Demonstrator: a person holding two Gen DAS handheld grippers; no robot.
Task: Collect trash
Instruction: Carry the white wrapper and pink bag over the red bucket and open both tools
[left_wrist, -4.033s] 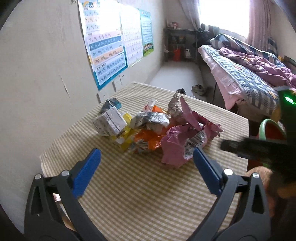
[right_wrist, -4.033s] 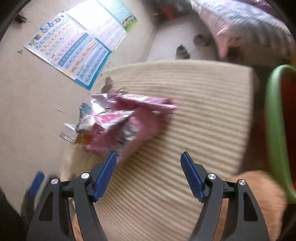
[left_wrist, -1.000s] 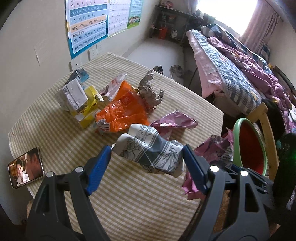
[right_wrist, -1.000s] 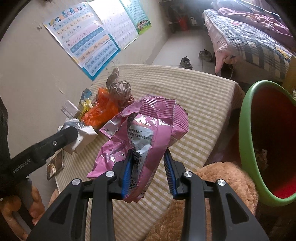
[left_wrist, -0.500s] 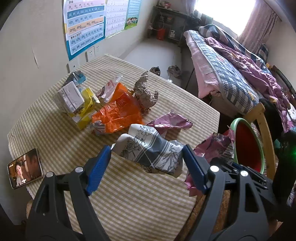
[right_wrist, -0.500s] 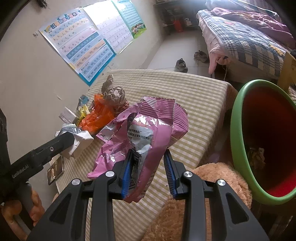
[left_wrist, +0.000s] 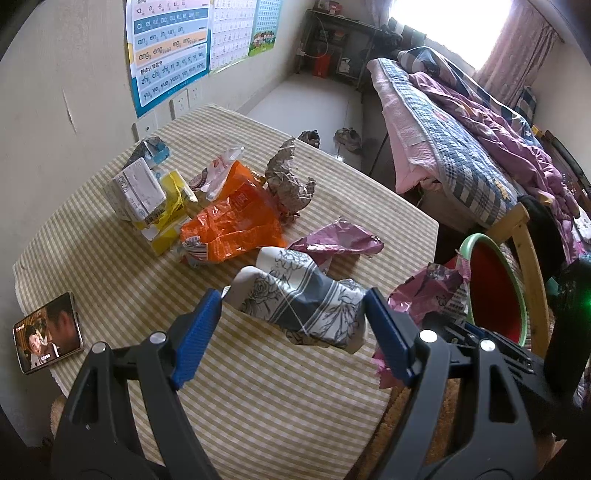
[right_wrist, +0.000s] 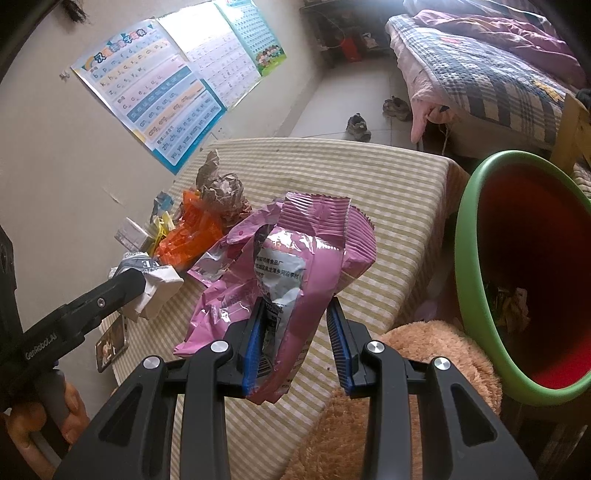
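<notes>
— Pink wrapper (right_wrist: 295, 266), where was it?
— Pinched between the right claw's (right_wrist: 297, 341) pads, held above the counter's (right_wrist: 388, 192) edge, just left of the green-rimmed bin (right_wrist: 465, 236). Four seconds before, it lay in the pile and that claw stood spread and empty.
— And the left claw (left_wrist: 291, 319)?
— Spread wide yet gripping a crumpled grey floral pack (left_wrist: 299, 302) above the counter. Earlier it held nothing.
— Anything since half a second ago?
— Barely; both grips looked the same.
— Any writing?
— "GenRobot.AI" on the left claw's arm. The poster (left_wrist: 168, 48) read "ang eng ing ong" and "zhi chi shi ri zi ci si". The wrapper's label was Chinese, too small to read.
</notes>
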